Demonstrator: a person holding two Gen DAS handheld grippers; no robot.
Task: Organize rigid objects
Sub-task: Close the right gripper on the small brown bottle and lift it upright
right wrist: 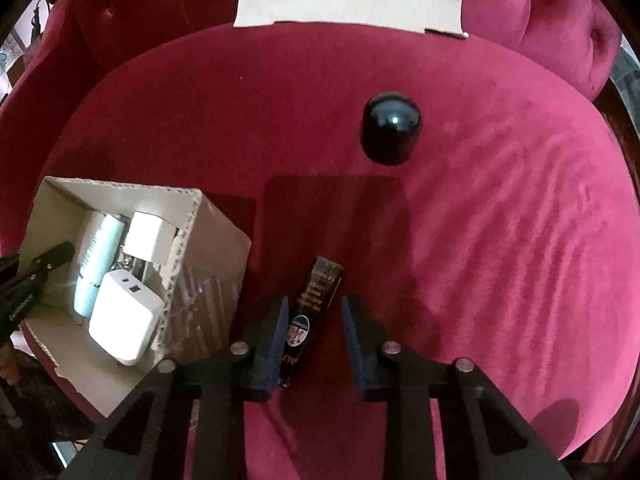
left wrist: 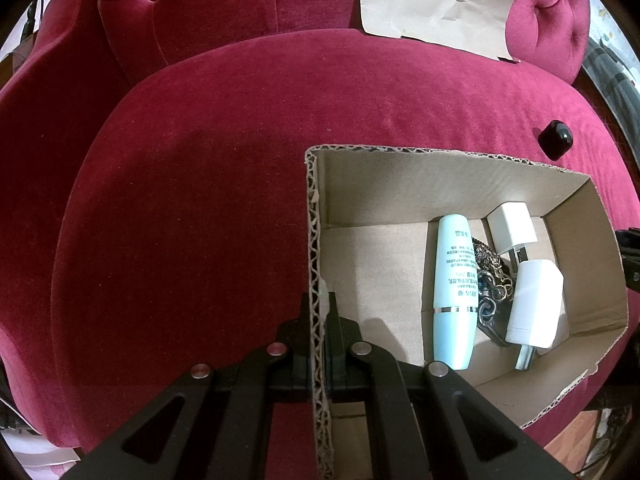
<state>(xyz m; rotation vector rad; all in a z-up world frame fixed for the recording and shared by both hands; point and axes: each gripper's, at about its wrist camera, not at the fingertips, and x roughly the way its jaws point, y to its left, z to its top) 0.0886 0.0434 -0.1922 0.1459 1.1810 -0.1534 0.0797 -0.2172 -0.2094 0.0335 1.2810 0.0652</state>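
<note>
While left tool point(left wrist: 319, 312) pinches cardboard box point(left wrist: 316, 240), pale blue tube point(left wrist: 454, 292), two white chargers inside.

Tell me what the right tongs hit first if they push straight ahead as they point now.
The black labelled tube lies between the open right tongs, so it comes first. Beyond it along the red velvet cushion sits the glossy black rounded cap, slightly right; depth is uncertain.
</note>
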